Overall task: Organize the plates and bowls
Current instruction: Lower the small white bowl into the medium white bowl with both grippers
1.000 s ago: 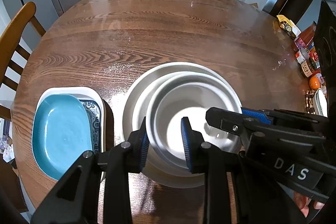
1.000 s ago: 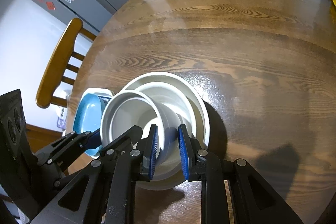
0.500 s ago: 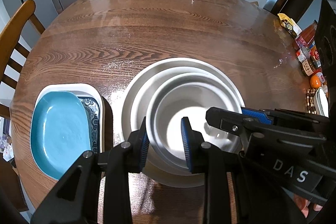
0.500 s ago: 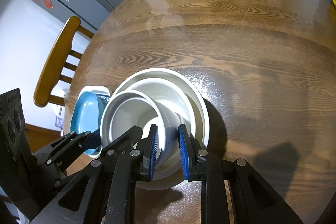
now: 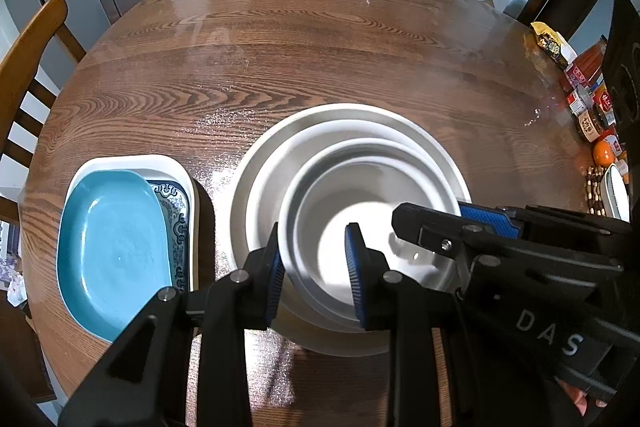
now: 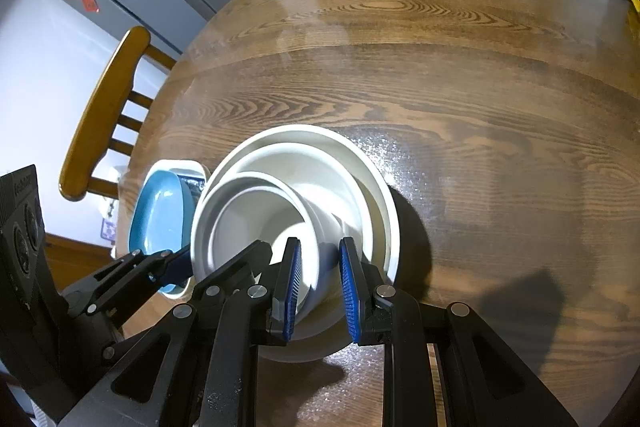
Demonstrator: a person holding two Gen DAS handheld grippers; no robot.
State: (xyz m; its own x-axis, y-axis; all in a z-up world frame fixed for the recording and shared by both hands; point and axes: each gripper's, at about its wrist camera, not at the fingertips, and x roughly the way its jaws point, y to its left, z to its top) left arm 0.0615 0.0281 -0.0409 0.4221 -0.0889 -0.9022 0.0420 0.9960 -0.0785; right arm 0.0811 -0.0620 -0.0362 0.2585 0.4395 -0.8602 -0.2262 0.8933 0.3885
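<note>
Three white bowls sit nested near the front of the round wooden table [image 5: 320, 47]: a large outer bowl [image 5: 348, 111], a middle bowl [image 5: 262, 203] and a small inner bowl [image 5: 368, 203]. My left gripper [image 5: 316, 267] is shut on the small bowl's near-left wall, one blue pad outside and one inside. My right gripper [image 6: 320, 287] is shut on the opposite wall of the same small bowl [image 6: 248, 227], which leans left in the right wrist view. Each gripper shows in the other's view: the right gripper [image 5: 440, 227] at the right, the left gripper [image 6: 168, 263] at the lower left.
To the left of the bowls, a blue oval plate [image 5: 116, 247] lies on a white rectangular dish [image 5: 176, 167] with a blue pattern. Packets and jars [image 5: 588, 99] and an orange [image 5: 603, 153] crowd the table's right edge. Wooden chairs [image 5: 24, 67] stand around it.
</note>
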